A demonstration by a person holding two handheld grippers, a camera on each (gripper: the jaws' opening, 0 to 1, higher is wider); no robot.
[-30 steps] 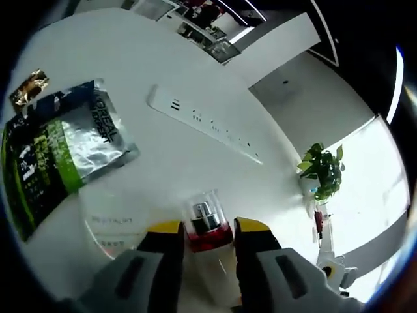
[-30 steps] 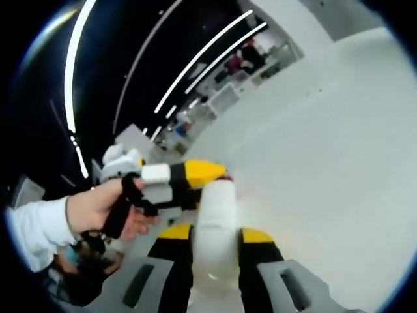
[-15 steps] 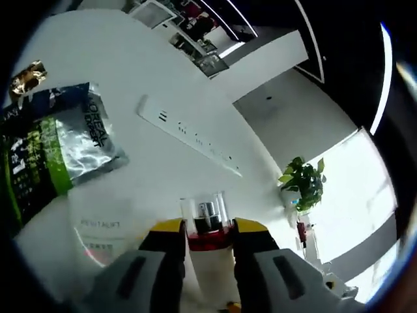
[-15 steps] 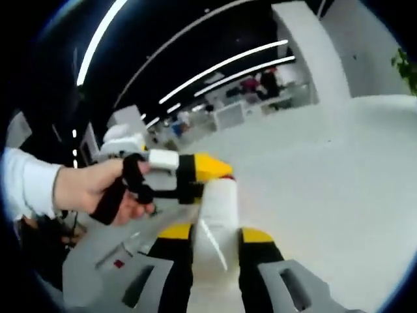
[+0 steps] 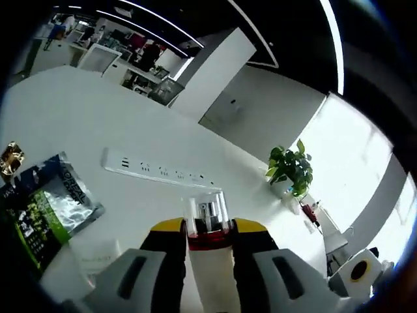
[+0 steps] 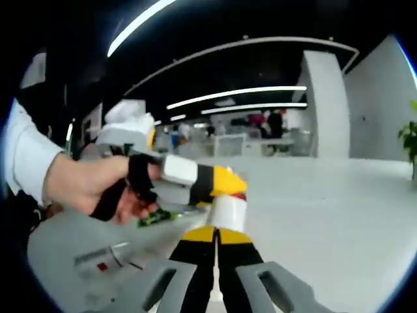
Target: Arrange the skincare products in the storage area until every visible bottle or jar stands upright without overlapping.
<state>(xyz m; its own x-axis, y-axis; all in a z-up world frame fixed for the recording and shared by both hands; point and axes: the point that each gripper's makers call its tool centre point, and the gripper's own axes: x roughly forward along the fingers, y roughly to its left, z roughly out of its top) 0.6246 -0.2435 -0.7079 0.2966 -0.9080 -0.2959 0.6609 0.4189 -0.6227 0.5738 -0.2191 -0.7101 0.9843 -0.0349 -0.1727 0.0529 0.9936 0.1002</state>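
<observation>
Taking the power strip [image 5: 159, 171] as your landmark on the white table [image 5: 78, 111]: off to its left lie a small gold packet [image 5: 10, 158] and a green-and-silver sachet [image 5: 42, 212], both flat, and nearer you than the strip a pale, flat pack [image 5: 98, 251] rests just beside the sachet. On your side of the strip, your left gripper [image 5: 208, 228] has its jaws pinching the bottle [image 5: 208, 231], a white-bodied one with a red band and a clear cap over the pump; the jaws press on either side at the band, just under the cap. Far right of the strip, a potted plant [image 5: 290, 169] stands at the table's edge.

In the right gripper view, your hand [image 6: 98, 189] holds the left gripper, with the bottle's white body [image 6: 228, 212] showing at its tip. Your right gripper [image 6: 217, 236] has its jaws pressed together just below that body, holding nothing.

The bottle looks light and stiff, but its smooth plastic is likely slippery, and the clear cap may pop off. Grip the white body rather than the cap, and set it down base first so it stands upright.
</observation>
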